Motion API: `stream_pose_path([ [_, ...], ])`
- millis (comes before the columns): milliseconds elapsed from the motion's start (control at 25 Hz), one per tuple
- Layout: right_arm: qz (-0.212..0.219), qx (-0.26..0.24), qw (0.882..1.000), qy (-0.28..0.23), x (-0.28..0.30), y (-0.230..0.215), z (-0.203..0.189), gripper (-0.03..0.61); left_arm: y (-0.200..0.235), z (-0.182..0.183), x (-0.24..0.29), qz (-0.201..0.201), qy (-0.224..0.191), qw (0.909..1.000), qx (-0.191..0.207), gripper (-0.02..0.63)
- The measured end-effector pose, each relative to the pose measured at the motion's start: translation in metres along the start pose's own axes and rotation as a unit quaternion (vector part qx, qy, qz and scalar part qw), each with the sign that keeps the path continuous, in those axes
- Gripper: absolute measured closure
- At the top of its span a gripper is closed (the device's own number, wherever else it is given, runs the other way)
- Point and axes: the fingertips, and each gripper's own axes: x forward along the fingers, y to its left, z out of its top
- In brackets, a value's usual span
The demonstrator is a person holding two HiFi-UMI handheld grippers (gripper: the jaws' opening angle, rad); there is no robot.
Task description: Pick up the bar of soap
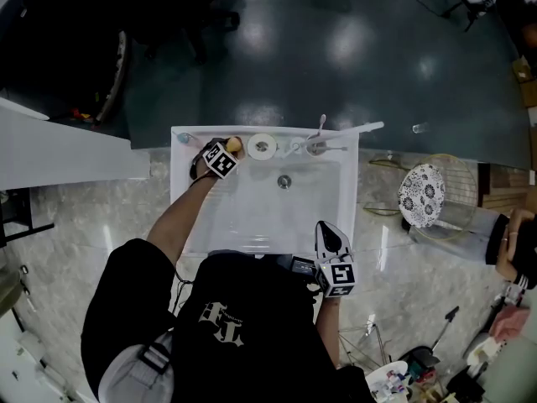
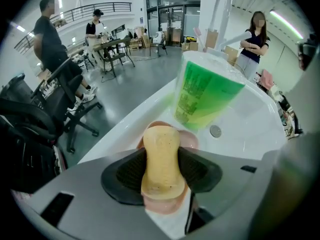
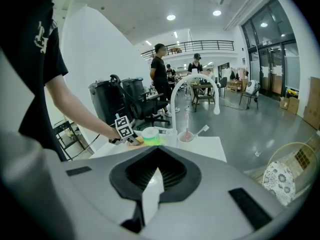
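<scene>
Flanking the bar of soap (image 2: 160, 154), the jaws of the left gripper (image 2: 161, 171) stand wide apart; it lies on a pink dish (image 2: 189, 140) at a corner of the sink (image 1: 349, 183). The right gripper (image 3: 152, 189) has jaws together, empty

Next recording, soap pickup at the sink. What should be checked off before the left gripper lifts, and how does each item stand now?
1. Soap inside the left gripper: ok, it sits between the jaws.
2. Jaws closed on the soap: not ok, they stand wide apart.
3. Soap free of the pink dish: cannot tell, the dish shows right beneath it.
4. Room from the green container: cannot tell, it stands close behind.
5. Right gripper out of the way: ok, shut and empty, at the near edge of the sink.
</scene>
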Motion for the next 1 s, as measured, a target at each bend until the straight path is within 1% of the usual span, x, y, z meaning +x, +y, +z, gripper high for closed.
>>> stream_pose_path([
  [160, 0.002, -0.008, 1.000, 0.000, -0.004, -0.004, 0.002, 0.575, -0.002, 0.002, -0.003, 0.021, -0.022, 0.9995, -0.003, 0.416],
  [320, 0.005, -0.012, 1.000, -0.001, -0.007, -0.007, 0.001, 0.575, -0.005, 0.010, -0.013, 0.044, -0.057, 0.9974, -0.004, 0.416],
  [400, 0.009, -0.013, 1.000, -0.001, -0.008, -0.006, -0.002, 0.575, -0.006, 0.015, -0.026, 0.052, -0.083, 0.9951, -0.017, 0.416],
  [480, 0.015, -0.016, 1.000, -0.002, -0.011, -0.006, -0.003, 0.575, -0.010, 0.020, -0.045, 0.057, -0.117, 0.9906, -0.041, 0.416],
  [600, 0.026, -0.024, 0.999, -0.010, -0.011, -0.006, 0.002, 0.575, -0.020, 0.030, -0.085, 0.058, -0.182, 0.9785, -0.077, 0.416],
  [720, 0.039, -0.034, 0.998, -0.023, -0.008, -0.007, 0.012, 0.575, -0.038, 0.040, -0.135, 0.051, -0.254, 0.9604, -0.102, 0.416],
  [880, 0.073, -0.045, 0.995, -0.046, -0.001, -0.001, 0.029, 0.575, -0.064, 0.047, -0.206, 0.048, -0.327, 0.9357, -0.123, 0.416],
  [1000, 0.098, -0.058, 0.992, -0.058, 0.003, 0.003, 0.038, 0.575, -0.084, 0.056, -0.247, 0.051, -0.370, 0.9194, -0.123, 0.416],
])
